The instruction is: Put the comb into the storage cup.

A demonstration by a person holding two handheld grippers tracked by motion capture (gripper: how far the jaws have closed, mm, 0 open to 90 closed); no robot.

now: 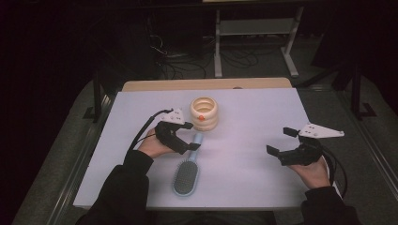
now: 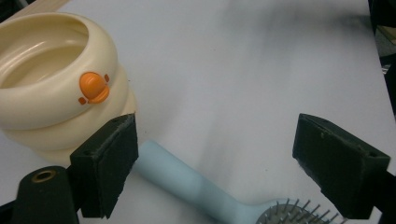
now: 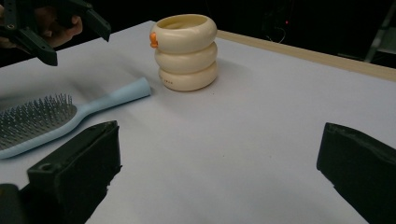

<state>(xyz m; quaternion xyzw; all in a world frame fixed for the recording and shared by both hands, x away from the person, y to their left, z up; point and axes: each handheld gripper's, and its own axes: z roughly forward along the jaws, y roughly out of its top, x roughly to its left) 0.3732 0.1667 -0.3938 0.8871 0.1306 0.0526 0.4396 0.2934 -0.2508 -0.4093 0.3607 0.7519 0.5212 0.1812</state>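
Tabletop (image 1: pixel 244 178) first: a pale sheet covers it, with a strip of bare wood showing along the far edge and dark floor, cables and a metal stand beyond.

Next in size, the cream holder (image 1: pixel 203 113), three stacked rings with a small orange duck bill on its near side, stands upright left of centre toward the far half of the table, open at the top and apparently empty.

Just near of it lies the hairbrush (image 1: pixel 187 174), pale blue, bristles up. Its long axis runs roughly near-to-far, tilted slightly right at the far end: the oval head is near the front edge, the handle (image 2: pixel 182 179) points away toward the holder and ends just beside its base, apart from it as far as the right gripper view shows.

The left gripper (image 1: pixel 191 137) hangs over the handle's far end, and this is the relation that matters: in the left gripper view the handle passes between the two black pads, one pad close over its tip, the other standing well off to the side, so the jaws straddle it across its width. They are spread and not pressing on it; no contact is visible. I judge the grasp of the handle to be the step in hand, needing a little more descent and a squeeze.

The right gripper (image 1: pixel 280 142) rests on the right, well apart from brush and holder, jaws spread wide and holding nothing. The left hand is plainly the nearer one.
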